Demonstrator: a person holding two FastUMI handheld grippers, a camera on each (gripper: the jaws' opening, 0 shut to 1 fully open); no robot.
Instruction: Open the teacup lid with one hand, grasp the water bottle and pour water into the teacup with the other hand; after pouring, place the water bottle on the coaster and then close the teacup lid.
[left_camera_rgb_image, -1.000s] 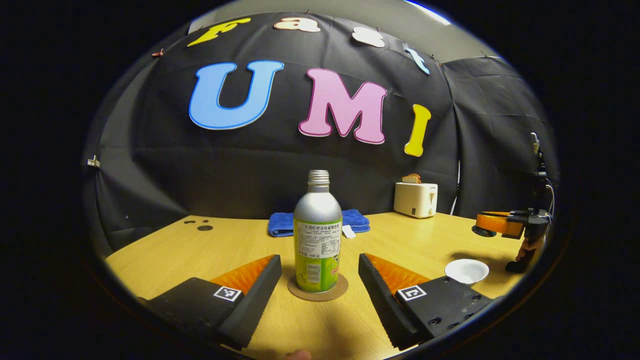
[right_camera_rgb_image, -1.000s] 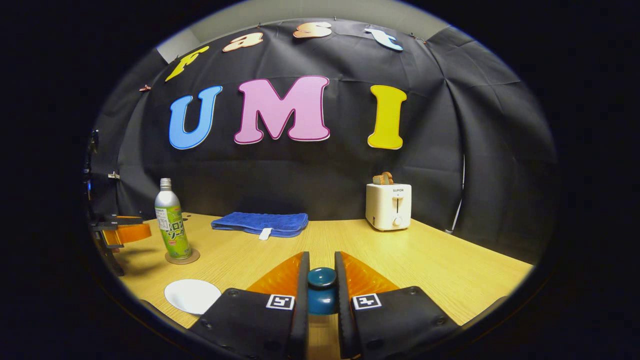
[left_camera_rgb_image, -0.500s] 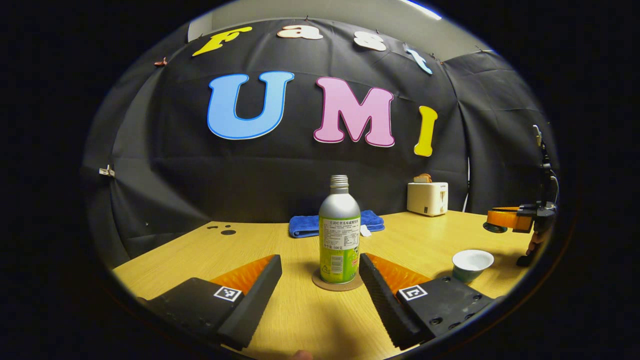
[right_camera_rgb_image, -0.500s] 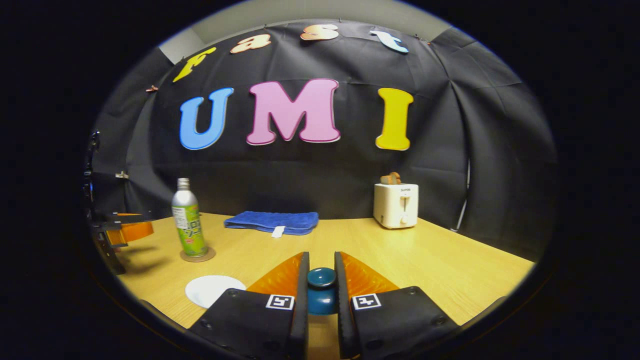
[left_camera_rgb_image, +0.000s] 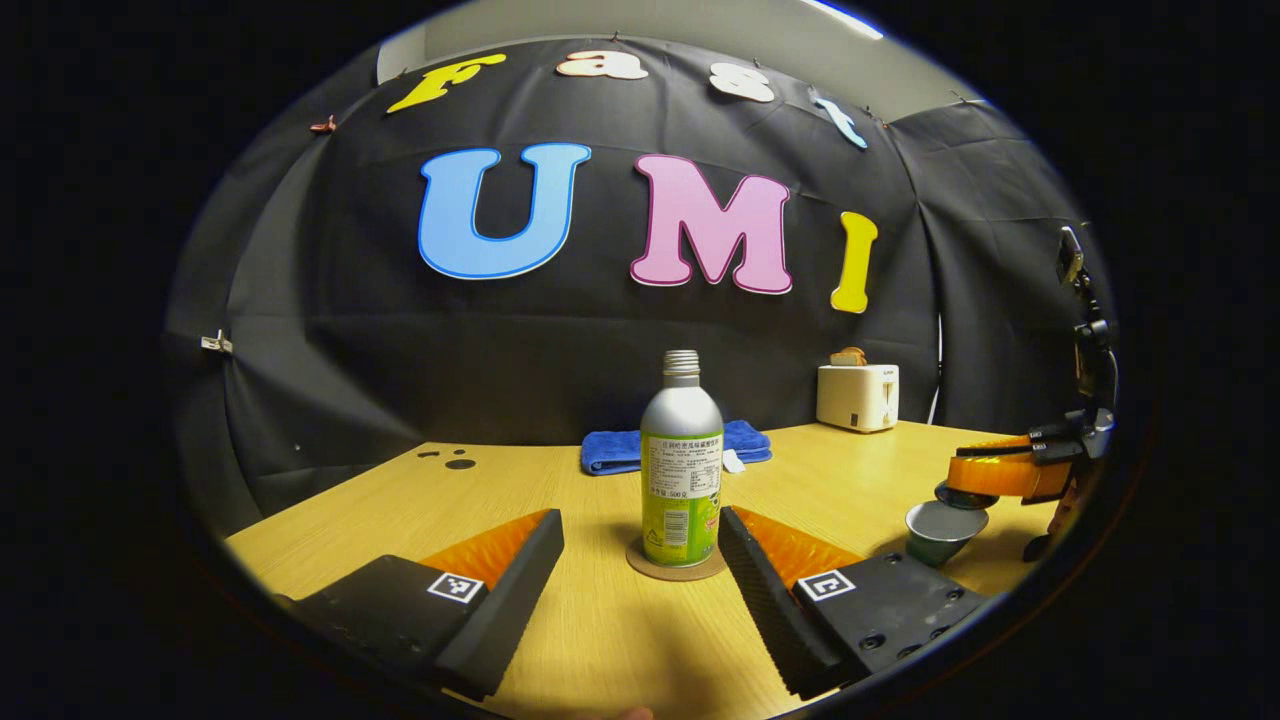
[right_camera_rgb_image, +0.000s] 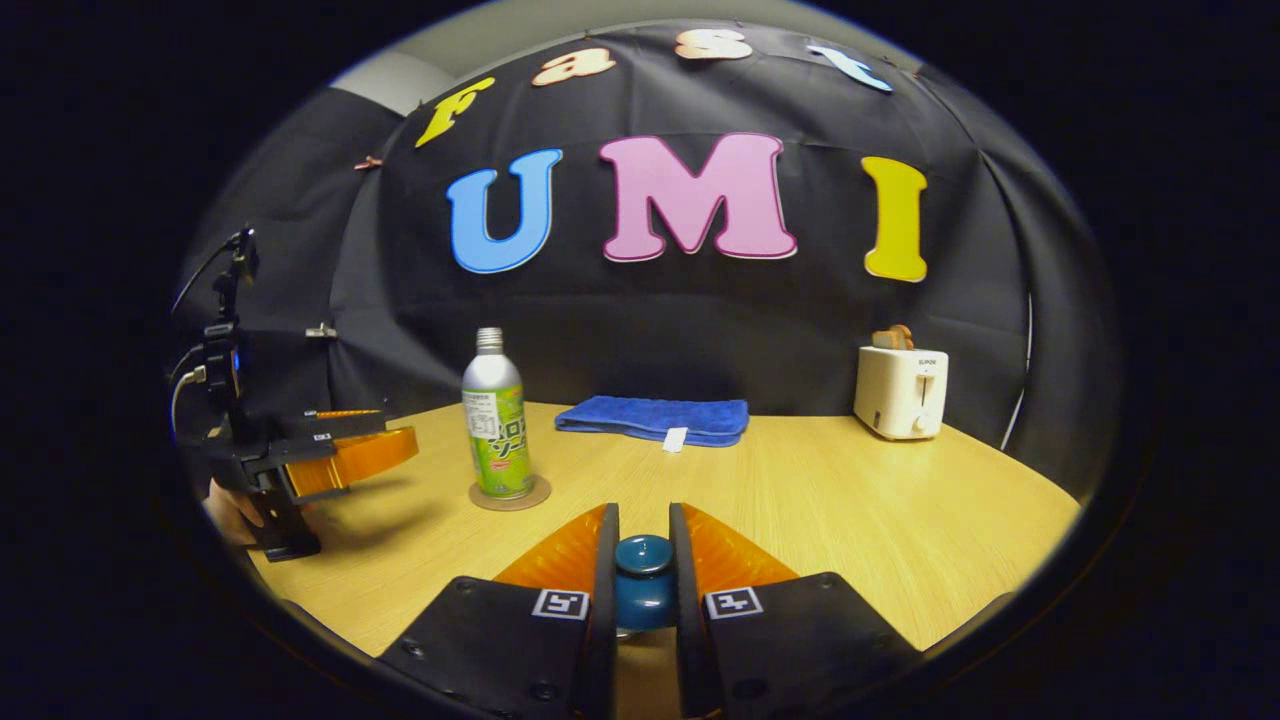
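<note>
**Nearly done: lid going back on the cup**

Now the right claw (right_camera_rgb_image: 643, 580) is clamped on the dark blue knob of the lid (right_camera_rgb_image: 643, 565), both fingers pressing it from either side. In the left gripper view that same claw (left_camera_rgb_image: 1005, 475) sits far right, holding the lid right over the cup (left_camera_rgb_image: 940, 530), which stands on the table (left_camera_rgb_image: 560, 620); whether the lid already touches the rim cannot be told.

The left claw (left_camera_rgb_image: 640, 570) is wide open and holds nothing. The bottle (left_camera_rgb_image: 681, 460) stands upright on its round coaster (left_camera_rgb_image: 676, 566), just ahead of the open fingers and apart from them. Its neck is uncapped.

Judged from this, the pouring and the return of the bottle are finished, and the step in hand is closing the cup. The next move calls for lowering the lid squarely onto the rim until it seats, then parting the fingers and lifting straight away so the lid is not dragged off.

The table is light wood grain. Toward the back lie a folded blue towel (right_camera_rgb_image: 655, 418) and a white toaster (right_camera_rgb_image: 901, 390) with bread in its slot. Black cloth walls close the booth behind and to the sides. In the right gripper view, a hand (right_camera_rgb_image: 232, 510) grips the handle of the left claw at far left.
</note>
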